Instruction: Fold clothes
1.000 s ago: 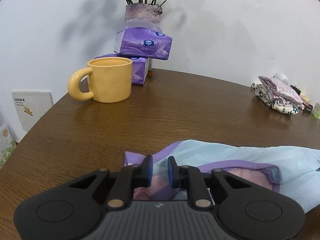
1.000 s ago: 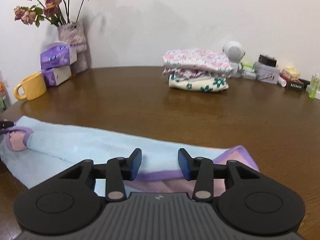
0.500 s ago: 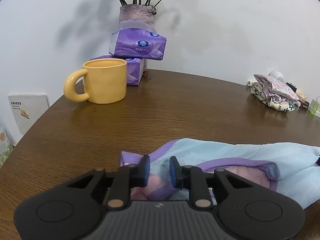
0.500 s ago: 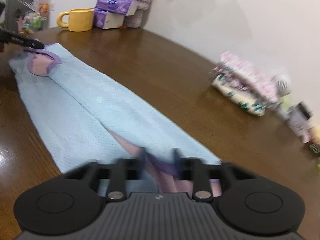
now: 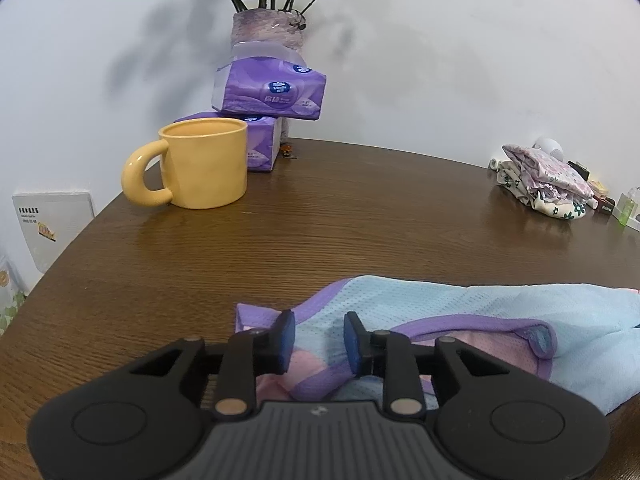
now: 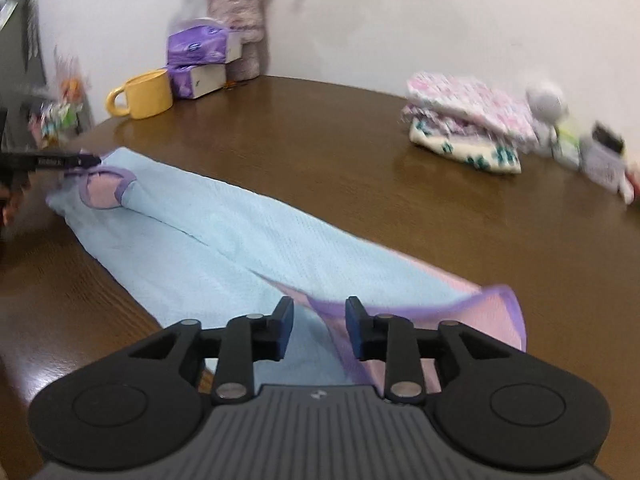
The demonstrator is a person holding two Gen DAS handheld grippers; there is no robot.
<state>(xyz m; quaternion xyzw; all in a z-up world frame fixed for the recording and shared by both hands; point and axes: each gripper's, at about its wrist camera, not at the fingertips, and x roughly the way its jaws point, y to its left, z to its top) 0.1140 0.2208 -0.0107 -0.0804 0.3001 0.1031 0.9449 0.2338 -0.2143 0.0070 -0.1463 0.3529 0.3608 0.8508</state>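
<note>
A light blue garment [image 6: 224, 236] with purple trim and pink lining lies in a long folded strip on the brown table [image 6: 360, 128]. Its neck end shows in the left wrist view [image 5: 460, 308]. My left gripper [image 5: 318, 338] is over that end with a gap between its fingers and the cloth lying between them. It appears at the far left of the right wrist view [image 6: 52, 162]. My right gripper [image 6: 319, 326] is over the hem end, where the purple edge [image 6: 492, 296] is raised. Its fingers stand apart around the trim.
A yellow mug [image 5: 200, 164], purple tissue packs [image 5: 272, 92] and a vase of flowers [image 5: 268, 28] stand at the back left. A pile of folded floral clothes [image 6: 468, 124] and small items [image 6: 600, 152] sit at the back right. The table edge curves at the left.
My left gripper's fingers have opened a little over the neck end. My right gripper swung and now looks along the garment, with its fingers closer together around the lifted hem trim.
</note>
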